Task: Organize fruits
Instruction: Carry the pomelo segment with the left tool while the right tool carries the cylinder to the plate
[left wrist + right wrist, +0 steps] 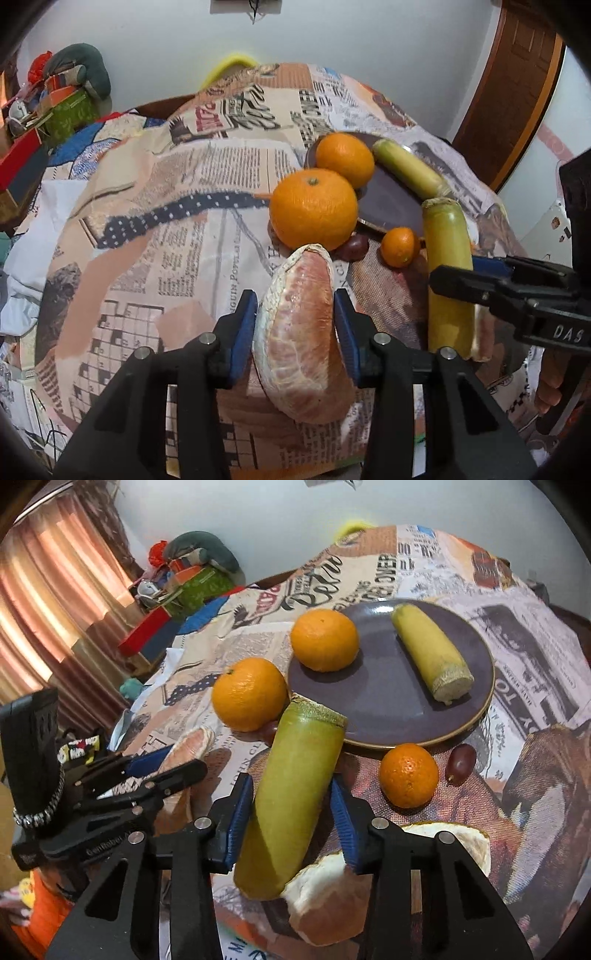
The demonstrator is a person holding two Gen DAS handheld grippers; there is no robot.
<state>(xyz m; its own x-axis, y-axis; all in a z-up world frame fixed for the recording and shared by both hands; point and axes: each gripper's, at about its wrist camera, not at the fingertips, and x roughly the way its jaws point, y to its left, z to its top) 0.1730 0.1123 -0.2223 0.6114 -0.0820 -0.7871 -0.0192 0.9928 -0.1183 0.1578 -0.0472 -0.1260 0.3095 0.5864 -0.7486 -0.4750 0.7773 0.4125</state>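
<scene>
The left gripper (295, 325) has its blue pads pressed on both flanks of a peeled pomelo segment (301, 332), and the right gripper (291, 812) is clamped on a long green-yellow cane piece (291, 794), its far cut end tipped up toward the purple plate (388, 709). Already on that plate are one large orange (324, 639), at its left edge, and a shorter cane piece (430, 653) to the right. A second large orange (249, 694) sits on the newsprint cloth (535, 672) just left of the plate, a small mandarin (409, 775) lies just near of the rim, and a dark grape (460, 762) lies right of the mandarin. The soft segment is the likeliest trouble: the pads hold it low, and too firm a squeeze could burst the membrane, while a loose one could let it slip out. The cane is long and held near its lower half, so it may pivot in the pads and knock the nearer orange or the plate rim. The two grippers also work close together and could collide on the way to the plate. The right wrist view alone shows the whole plate face and its free room, the grape by the mandarin, and two more pomelo pieces (325, 897) on the cloth near the camera. The left wrist view alone shows the segment's pink flesh and the grip on it; another dark fruit (354, 244) there looks wedged against the nearer orange
</scene>
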